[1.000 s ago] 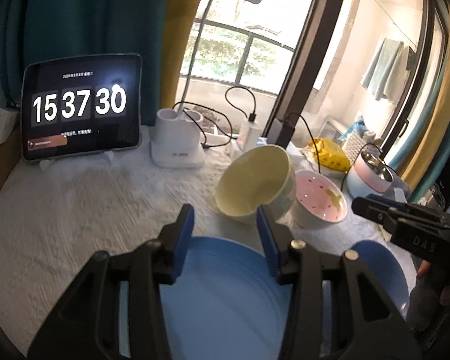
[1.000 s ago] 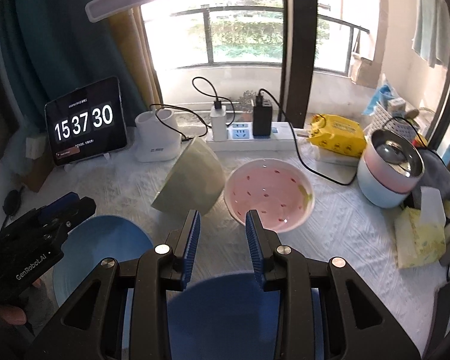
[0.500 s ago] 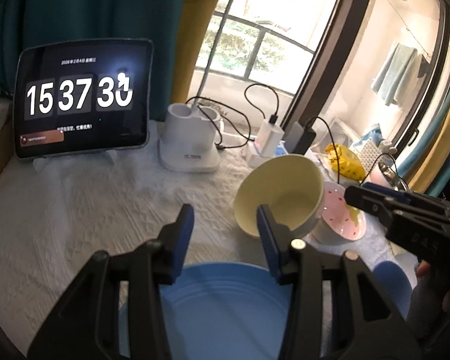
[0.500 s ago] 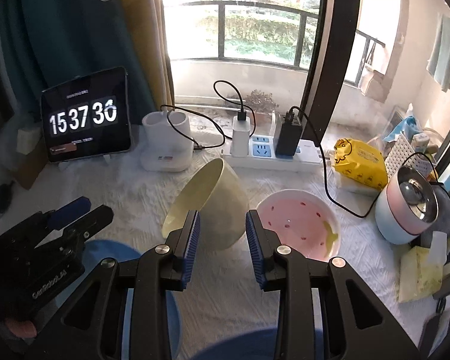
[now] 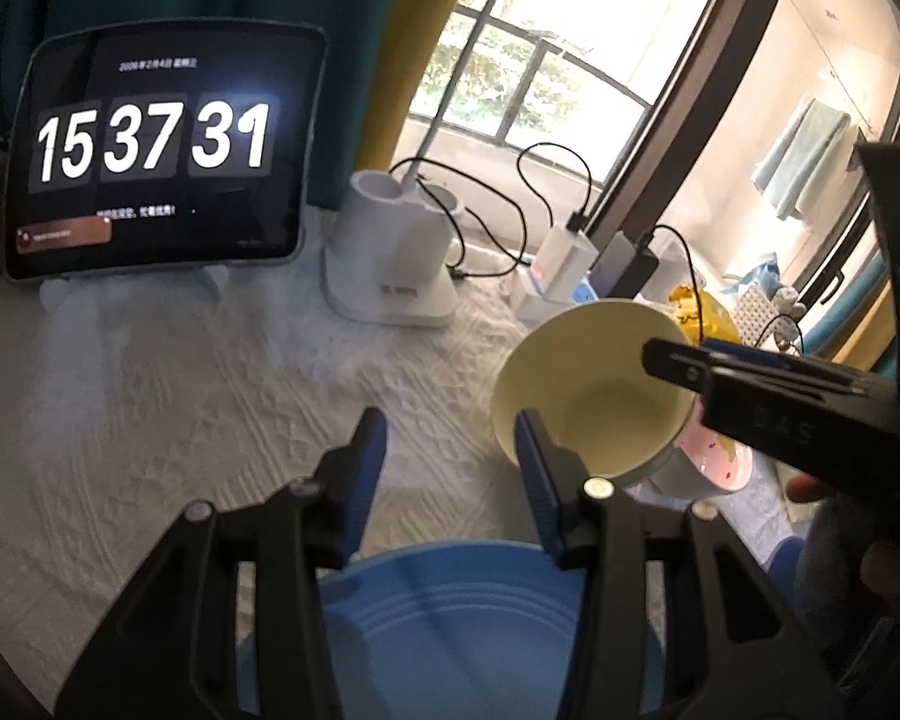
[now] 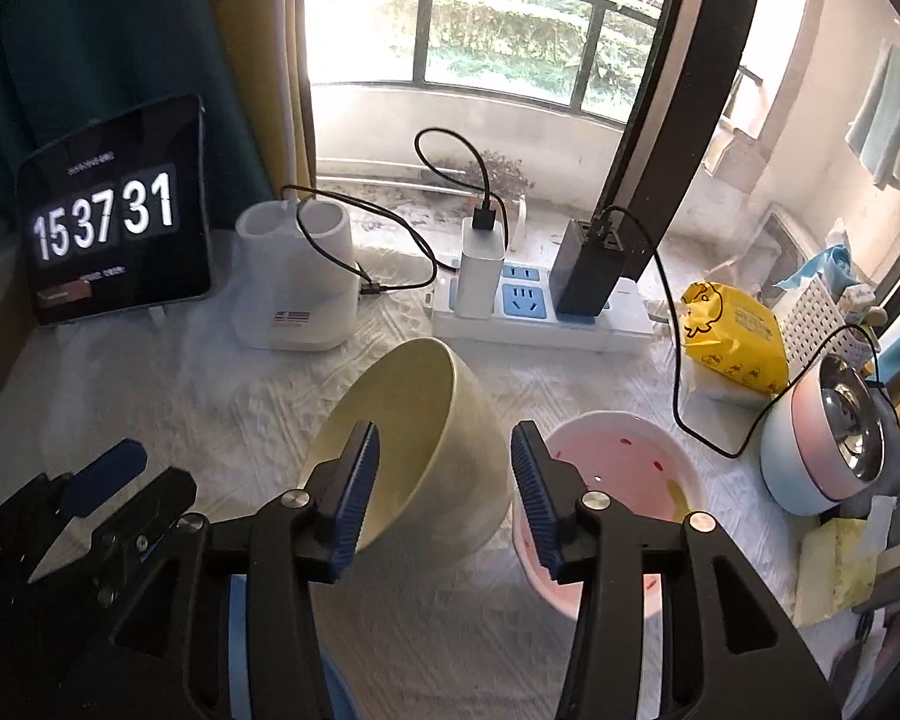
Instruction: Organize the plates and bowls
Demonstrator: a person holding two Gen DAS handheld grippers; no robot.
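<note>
A pale yellow bowl (image 6: 432, 420) lies tipped on its side, mouth to the left, leaning against a pink speckled bowl (image 6: 624, 468) on the white cloth. My right gripper (image 6: 444, 495) hovers just before the yellow bowl, and its jaws are opening. The bowl's wall shows between the pads, which do not press on it. My left gripper (image 5: 450, 468) is open and empty over the far rim of a blue plate (image 5: 438, 636). The yellow bowl (image 5: 594, 402) is to its right, partly hidden by the right gripper (image 5: 684, 354). The left gripper (image 6: 132, 489) shows at lower left.
A tablet clock (image 6: 108, 222), a white lamp base (image 6: 294, 294) and a power strip with chargers (image 6: 540, 312) line the back. A yellow packet (image 6: 732, 336) and a small pink cooker (image 6: 822, 444) stand at the right. Bare cloth (image 5: 180, 396) lies left of the bowls.
Both grippers have moved forward toward the yellow bowl, which now looks larger. The blue plates have slid to the bottom of both views. The right jaws have widened.
</note>
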